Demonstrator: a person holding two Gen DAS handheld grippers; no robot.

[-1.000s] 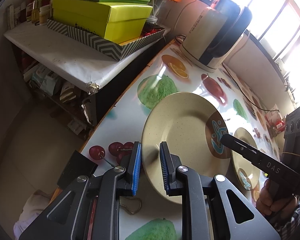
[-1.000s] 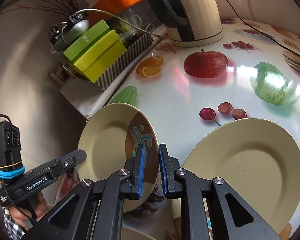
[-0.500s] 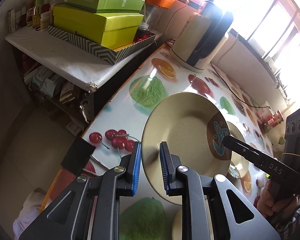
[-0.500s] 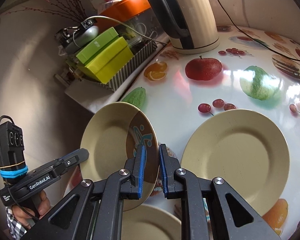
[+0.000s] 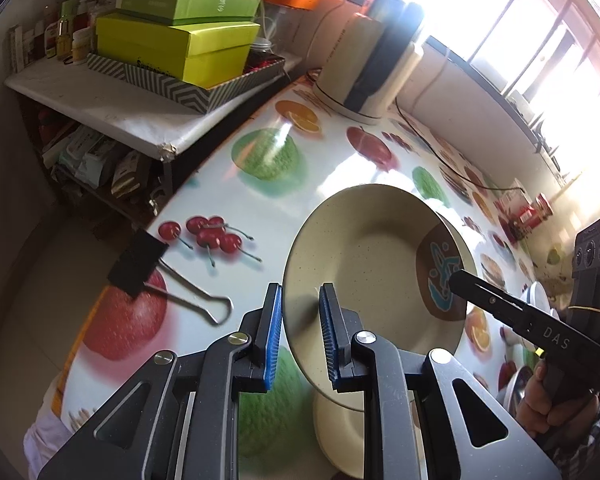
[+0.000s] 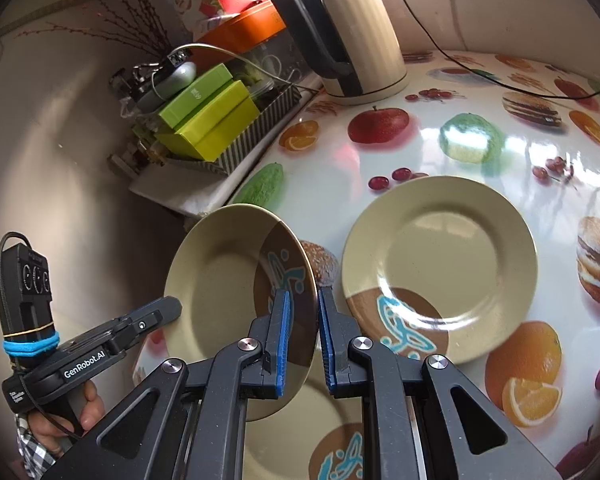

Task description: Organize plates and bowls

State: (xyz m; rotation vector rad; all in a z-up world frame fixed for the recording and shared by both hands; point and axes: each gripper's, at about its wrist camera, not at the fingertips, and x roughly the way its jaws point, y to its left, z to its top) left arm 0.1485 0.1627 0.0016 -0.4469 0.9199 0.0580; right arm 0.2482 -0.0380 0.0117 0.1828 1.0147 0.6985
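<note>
Operator: Left wrist view status?
Technician: Left gripper (image 5: 300, 334) and right gripper (image 6: 303, 336) each pinch opposite rims of the lifted plate (image 5: 372, 280), tilted above the table (image 5: 300, 184). Second plate (image 6: 440, 264) lies flat beside it.

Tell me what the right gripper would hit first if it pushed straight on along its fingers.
The right gripper is already shut on the held plate. Beyond it, probably the fruit-print table, near the flat plate; depth is unclear.

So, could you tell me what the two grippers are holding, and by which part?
Both hold one beige plate by its rim: left gripper and right gripper on opposite edges.
</note>
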